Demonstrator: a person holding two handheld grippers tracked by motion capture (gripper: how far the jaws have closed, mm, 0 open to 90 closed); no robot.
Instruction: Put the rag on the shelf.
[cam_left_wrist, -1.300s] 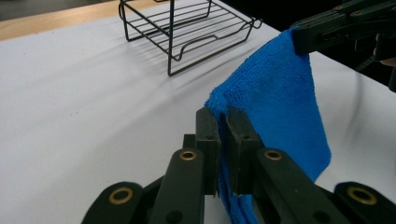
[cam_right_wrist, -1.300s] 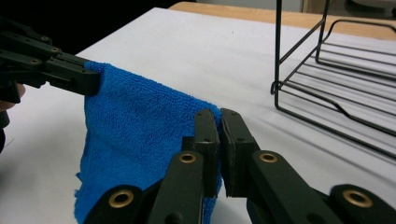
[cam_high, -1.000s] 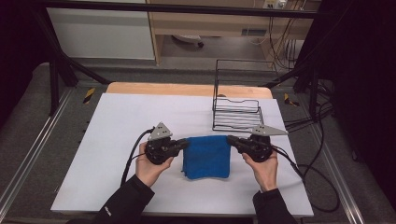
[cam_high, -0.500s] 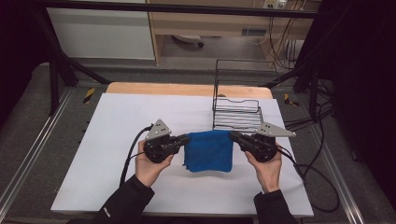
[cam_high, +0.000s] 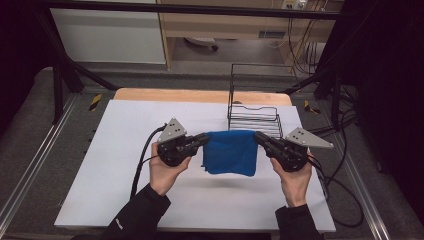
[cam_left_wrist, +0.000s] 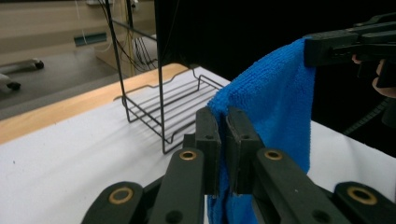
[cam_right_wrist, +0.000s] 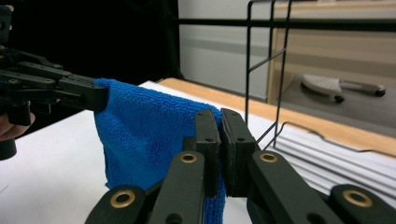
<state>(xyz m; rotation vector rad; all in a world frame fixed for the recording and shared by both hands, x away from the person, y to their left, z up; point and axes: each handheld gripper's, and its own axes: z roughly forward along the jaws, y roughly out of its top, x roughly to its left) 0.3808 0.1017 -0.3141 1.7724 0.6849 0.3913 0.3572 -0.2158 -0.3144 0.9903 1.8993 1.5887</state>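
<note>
A blue cloth (cam_high: 231, 151) is held up above the white table (cam_high: 100, 190) between the two tools, clear of the surface, with its shadow seen on the table below it. The left tool (cam_high: 204, 139) is closed on the cloth's upper left corner, and the right tool (cam_high: 259, 136) is closed on the upper right corner, so that the top edge is stretched almost level between them while the rest hangs down in a folded, roughly square sheet.

In the left gripper view, the left tool (cam_left_wrist: 223, 140) is seen with its jaws pressed together on a fold of the blue cloth (cam_left_wrist: 275, 107), which runs up and across to the right tool (cam_left_wrist: 322, 49) at the upper right. In the right gripper view, the right tool (cam_right_wrist: 220, 140) is likewise clamped on the cloth (cam_right_wrist: 140, 140), and the left tool (cam_right_wrist: 95, 98) is seen gripping the far corner at the left.

A black wire rack (cam_high: 252, 115) stands on the table just behind the cloth, toward the right side; it is not touched by the cloth or by either tool. Each tool is held in a hand, the left hand (cam_high: 165, 172) and the right hand (cam_high: 295, 182), with dark sleeves entering from the near edge. A cable (cam_high: 142, 160) trails from the left tool across the table.
</note>
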